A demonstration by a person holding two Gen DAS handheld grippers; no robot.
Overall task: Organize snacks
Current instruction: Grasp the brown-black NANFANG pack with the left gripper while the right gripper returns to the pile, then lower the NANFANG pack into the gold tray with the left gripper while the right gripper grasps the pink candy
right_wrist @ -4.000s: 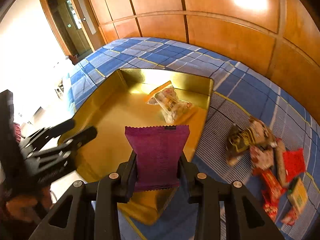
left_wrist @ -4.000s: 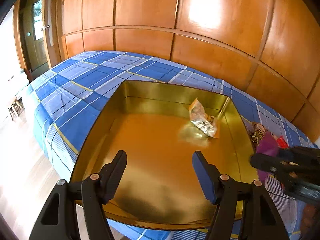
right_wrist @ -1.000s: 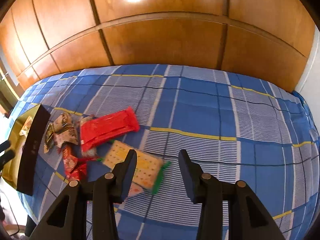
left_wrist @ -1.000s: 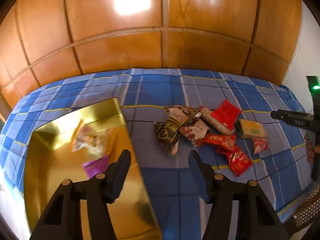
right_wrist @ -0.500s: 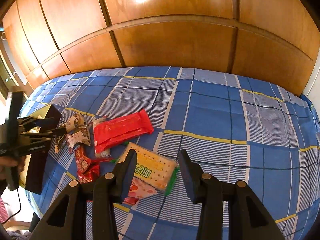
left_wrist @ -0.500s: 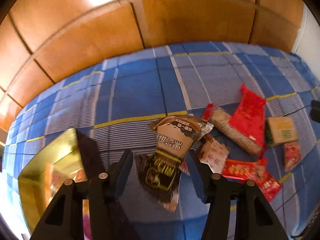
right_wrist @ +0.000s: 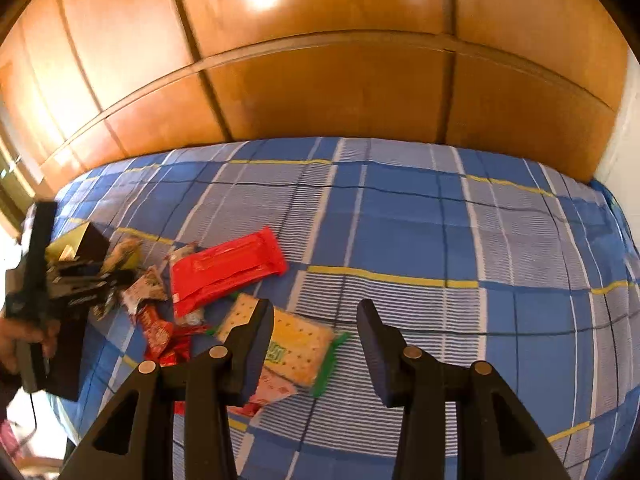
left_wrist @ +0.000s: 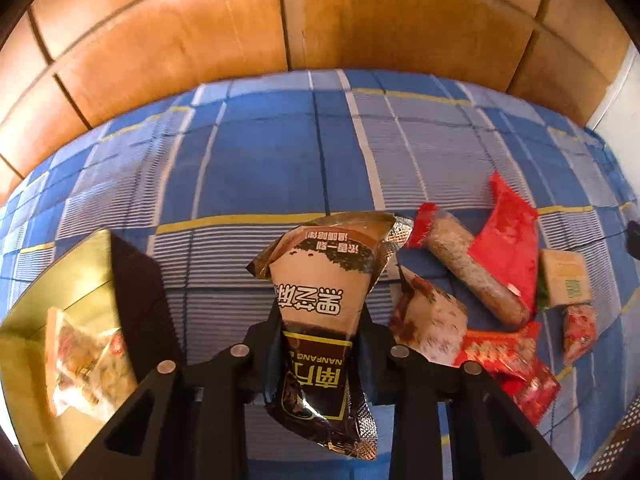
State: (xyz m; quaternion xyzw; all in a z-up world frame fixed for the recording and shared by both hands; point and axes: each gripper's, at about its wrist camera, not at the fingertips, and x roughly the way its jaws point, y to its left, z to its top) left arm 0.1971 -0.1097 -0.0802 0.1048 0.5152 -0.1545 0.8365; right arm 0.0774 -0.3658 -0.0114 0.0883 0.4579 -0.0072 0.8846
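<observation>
My left gripper (left_wrist: 320, 320) is shut on a brown and black snack packet (left_wrist: 320, 312) with Chinese lettering, its top end sticking up past the fingers. The gold tray (left_wrist: 76, 280) lies at the left and holds a clear bag of snacks (left_wrist: 88, 360). My right gripper (right_wrist: 316, 316) is open and empty above a yellow cracker pack (right_wrist: 296, 344). A red packet (right_wrist: 224, 272) lies beyond it. In the right wrist view the left gripper (right_wrist: 76, 284) shows at the far left.
Several other snacks lie on the blue plaid cloth (left_wrist: 260, 168): a long brown roll (left_wrist: 472, 276), a red packet (left_wrist: 512, 236), a small green-printed cracker pack (left_wrist: 564, 280), small red packets (left_wrist: 516, 368). A wooden panelled wall (right_wrist: 320, 60) stands behind the table.
My left gripper has come down over the brown packet and shut on it. My right gripper has moved closer to the cracker pack and stays open.
</observation>
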